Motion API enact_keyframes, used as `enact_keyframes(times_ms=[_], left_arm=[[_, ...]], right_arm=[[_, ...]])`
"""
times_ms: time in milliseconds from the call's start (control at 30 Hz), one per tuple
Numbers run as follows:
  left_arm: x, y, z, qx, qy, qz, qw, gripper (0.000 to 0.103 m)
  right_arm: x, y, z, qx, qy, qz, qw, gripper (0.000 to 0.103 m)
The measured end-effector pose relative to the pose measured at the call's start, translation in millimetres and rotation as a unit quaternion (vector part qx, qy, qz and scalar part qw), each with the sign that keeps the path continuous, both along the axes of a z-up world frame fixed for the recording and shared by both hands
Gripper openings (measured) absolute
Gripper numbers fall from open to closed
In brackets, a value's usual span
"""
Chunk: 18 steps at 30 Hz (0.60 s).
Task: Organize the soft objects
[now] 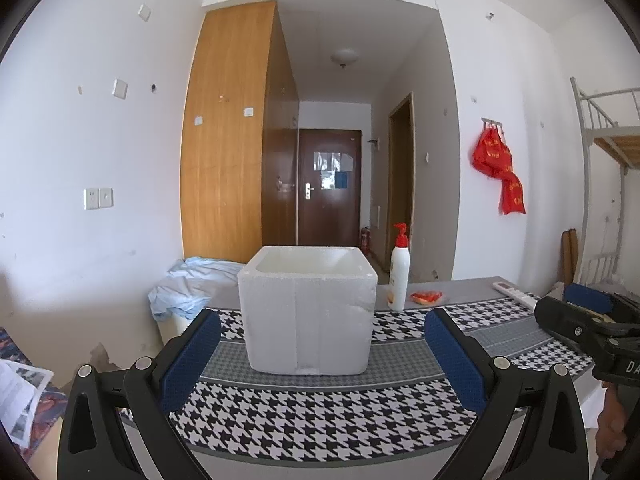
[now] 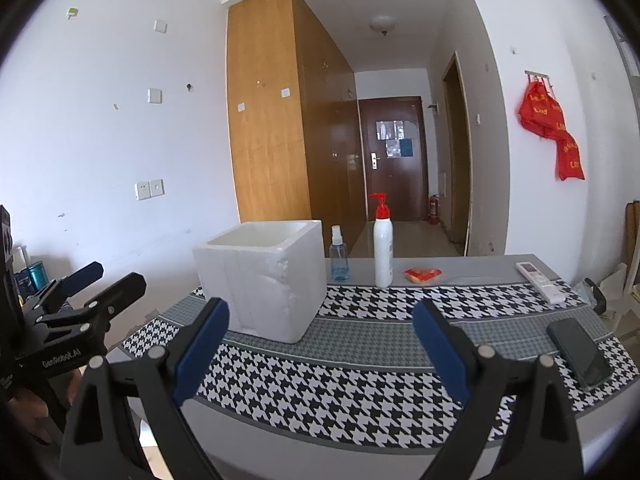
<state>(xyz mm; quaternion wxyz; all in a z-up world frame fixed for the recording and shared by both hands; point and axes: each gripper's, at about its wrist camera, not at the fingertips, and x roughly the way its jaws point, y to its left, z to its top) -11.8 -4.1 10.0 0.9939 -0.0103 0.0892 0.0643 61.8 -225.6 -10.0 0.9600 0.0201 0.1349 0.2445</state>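
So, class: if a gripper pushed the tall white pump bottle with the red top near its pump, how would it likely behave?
The pump bottle stands tall and narrow on a small base, so a high push would probably tip it rather than slide it. Its smooth rounded body looks slippery and, once down, apt to roll. It stands on bare table beyond the houndstooth cloth, close to the spray bottle, which it might knock.

A white foam box (image 1: pixel 308 316) stands upright and open-topped on the checked cloth (image 1: pixel 320 420). A small red packet (image 2: pixel 422 274) lies far right of it.
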Motion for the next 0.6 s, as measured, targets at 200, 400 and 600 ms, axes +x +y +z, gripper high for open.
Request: enact_keyframes(times_ms=[200, 400, 600], left_arm=[[-9.3, -2.4, -6.0, 0.002, 0.001, 0.002, 1.0, 0.102], [-18.3, -0.7, -13.7, 0.003, -0.002, 0.005, 1.0, 0.102], [-22.9, 0.5, -19.4, 0.006, -0.003, 0.011, 0.9999, 0.102]], right_arm=[[-9.7, -1.1, -5.5, 0.006, 0.003, 0.001, 1.0, 0.095], [-21.2, 0.5, -12.9, 0.0, 0.001, -0.003, 1.0, 0.095], [-23.8, 0.2, -18.5, 0.002, 0.004, -0.005, 1.0, 0.095]])
